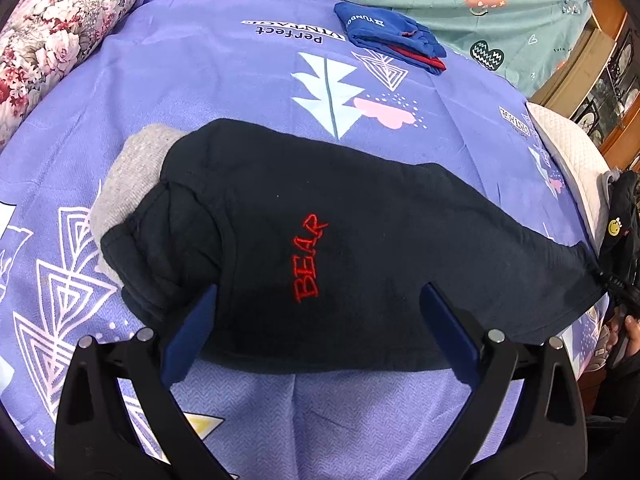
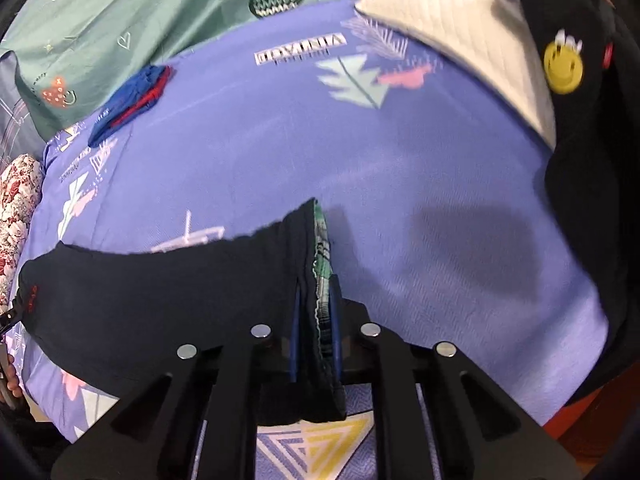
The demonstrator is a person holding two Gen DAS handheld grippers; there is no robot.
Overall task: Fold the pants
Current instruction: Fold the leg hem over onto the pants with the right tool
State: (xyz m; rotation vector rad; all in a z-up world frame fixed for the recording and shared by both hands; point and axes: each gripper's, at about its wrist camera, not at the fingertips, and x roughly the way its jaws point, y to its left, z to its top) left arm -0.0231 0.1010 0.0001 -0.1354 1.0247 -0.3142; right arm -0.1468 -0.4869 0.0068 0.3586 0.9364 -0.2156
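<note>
Black pants (image 1: pixel 360 240) with red "BEAR" lettering lie partly folded on the purple bedsheet (image 1: pixel 200 92); a grey lining shows at their left end. My left gripper (image 1: pixel 320 320) is open, its blue fingers (image 1: pixel 188 340) spread over the pants' near edge, holding nothing. My right gripper (image 2: pixel 316 332) is shut on the pants' waistband end (image 2: pixel 316 264), where a green plaid lining shows, and lifts it above the sheet. The rest of the pants (image 2: pixel 160 300) trails to the left in the right wrist view.
Folded blue and red clothes (image 1: pixel 392 36) lie at the far side of the sheet. A floral pillow (image 1: pixel 52 36) lies far left, a white pillow (image 1: pixel 572 160) at right. A black garment with a smiley badge (image 2: pixel 580 120) hangs at right. A green sheet (image 1: pixel 480 0) lies beyond.
</note>
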